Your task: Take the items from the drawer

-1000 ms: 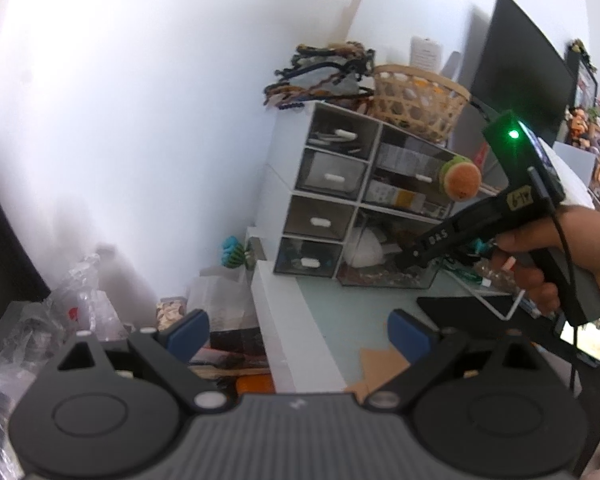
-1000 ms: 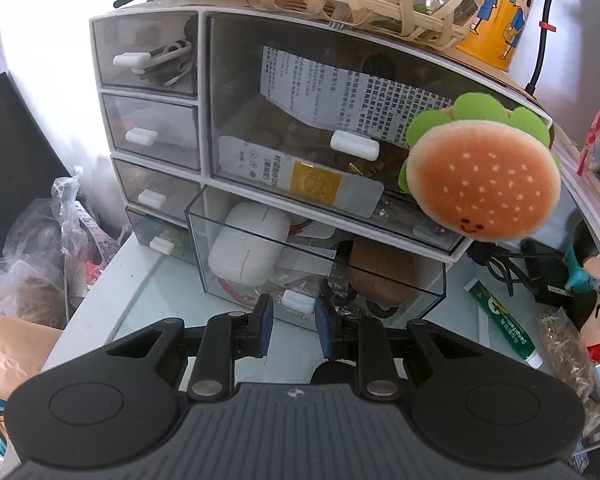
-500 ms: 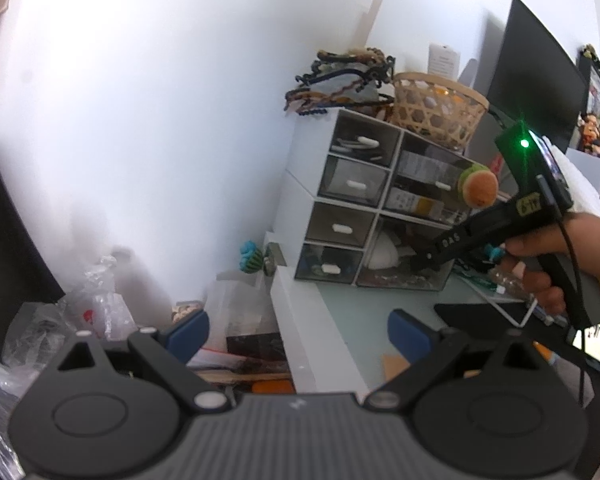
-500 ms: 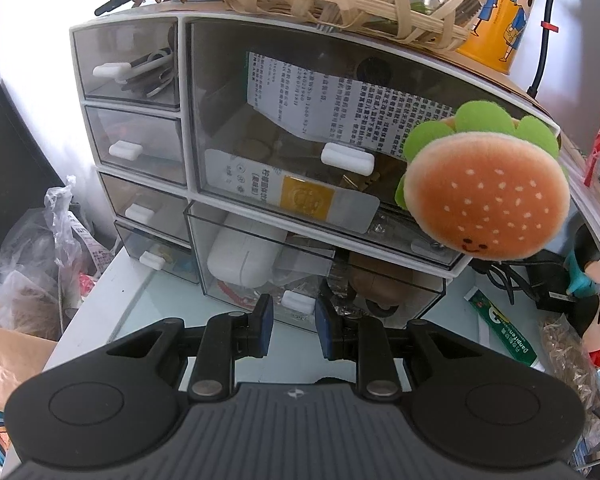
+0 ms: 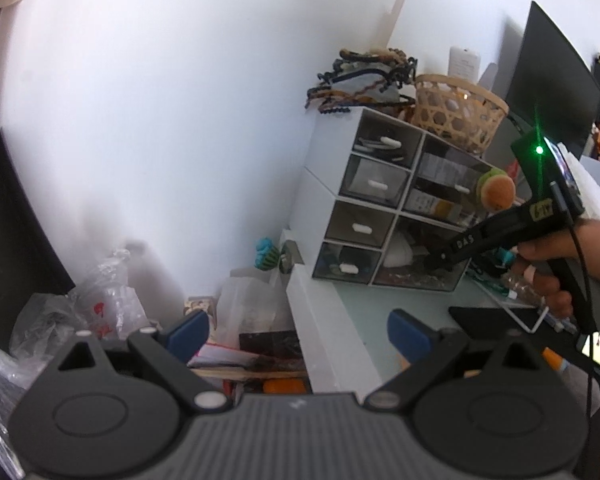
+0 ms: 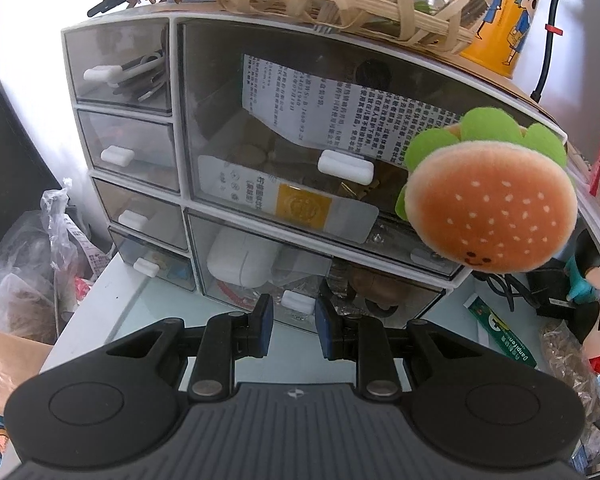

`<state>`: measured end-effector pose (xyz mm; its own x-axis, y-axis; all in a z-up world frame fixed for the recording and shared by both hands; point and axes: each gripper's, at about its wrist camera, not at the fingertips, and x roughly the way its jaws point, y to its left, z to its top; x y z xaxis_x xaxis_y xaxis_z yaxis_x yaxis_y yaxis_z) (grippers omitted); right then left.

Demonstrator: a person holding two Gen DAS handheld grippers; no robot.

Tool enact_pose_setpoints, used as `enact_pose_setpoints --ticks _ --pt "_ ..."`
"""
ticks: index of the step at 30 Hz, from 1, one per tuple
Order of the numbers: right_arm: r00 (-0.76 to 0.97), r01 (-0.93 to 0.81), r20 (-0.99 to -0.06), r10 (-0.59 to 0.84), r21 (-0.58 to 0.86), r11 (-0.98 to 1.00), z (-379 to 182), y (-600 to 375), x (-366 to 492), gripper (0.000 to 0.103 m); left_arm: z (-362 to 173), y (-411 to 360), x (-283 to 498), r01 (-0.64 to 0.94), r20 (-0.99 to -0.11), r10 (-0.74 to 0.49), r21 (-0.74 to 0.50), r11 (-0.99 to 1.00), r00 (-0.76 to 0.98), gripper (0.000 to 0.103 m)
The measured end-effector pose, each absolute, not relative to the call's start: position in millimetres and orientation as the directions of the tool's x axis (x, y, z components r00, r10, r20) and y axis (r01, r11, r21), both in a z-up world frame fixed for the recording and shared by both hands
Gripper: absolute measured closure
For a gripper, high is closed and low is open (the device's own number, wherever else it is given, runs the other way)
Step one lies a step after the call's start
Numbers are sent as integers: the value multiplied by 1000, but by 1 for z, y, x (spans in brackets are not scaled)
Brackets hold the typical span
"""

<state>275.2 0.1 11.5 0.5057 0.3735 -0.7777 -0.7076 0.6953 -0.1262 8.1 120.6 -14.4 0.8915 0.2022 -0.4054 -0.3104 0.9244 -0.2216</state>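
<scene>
Left wrist view: the left gripper (image 5: 298, 330), fingers spread wide and empty, hangs well short of the drawer unit (image 5: 384, 216) on the pale desk (image 5: 364, 312) by a white wall (image 5: 180, 100).

Right wrist view: the right gripper (image 6: 293, 317) straddles the bottom drawer (image 6: 316, 284)'s white handle (image 6: 298, 303), whose long axis runs crosswise between the fingers; contact unclear.

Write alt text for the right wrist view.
The right claw straddles the white handle of the clear lower drawer in a desktop organizer, apparently not yet clamped. A burger plush hangs at right.
</scene>
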Motion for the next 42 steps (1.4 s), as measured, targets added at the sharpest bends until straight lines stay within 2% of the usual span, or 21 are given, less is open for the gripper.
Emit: enact_pose_setpoints --ticks 13,20,22,29,31,37,41,42 --pt "505 -711 -770 389 -116 694 8 1 274 76 -15 120 11 -309 -406 201 -220 925 892 5" --pt "491 -725 -774 399 -108 680 13 -6 263 73 -13 114 13 -296 -402 194 -210 932 895 5" --pt "491 -731 -773 402 -114 673 15 -4 258 62 -12 111 14 -287 -404 188 -202 936 895 5" --pt "511 -732 -753 413 -130 669 29 -13 243 44 -8 100 13 -267 -408 174 -184 946 896 5" --pt "516 -731 -752 410 -138 668 32 -16 239 35 -8 95 14 -259 -410 168 -178 949 896 4" --pt "514 -726 -754 409 -128 676 49 -46 229 27 -7 81 17 -234 -418 147 -163 959 896 3" --pt "522 -728 -744 416 -134 673 72 -80 219 26 -7 72 18 -217 -422 134 -155 964 897 3" --pt "537 -716 -738 408 -143 684 75 -85 216 23 -6 71 18 -212 -422 130 -154 965 897 3"
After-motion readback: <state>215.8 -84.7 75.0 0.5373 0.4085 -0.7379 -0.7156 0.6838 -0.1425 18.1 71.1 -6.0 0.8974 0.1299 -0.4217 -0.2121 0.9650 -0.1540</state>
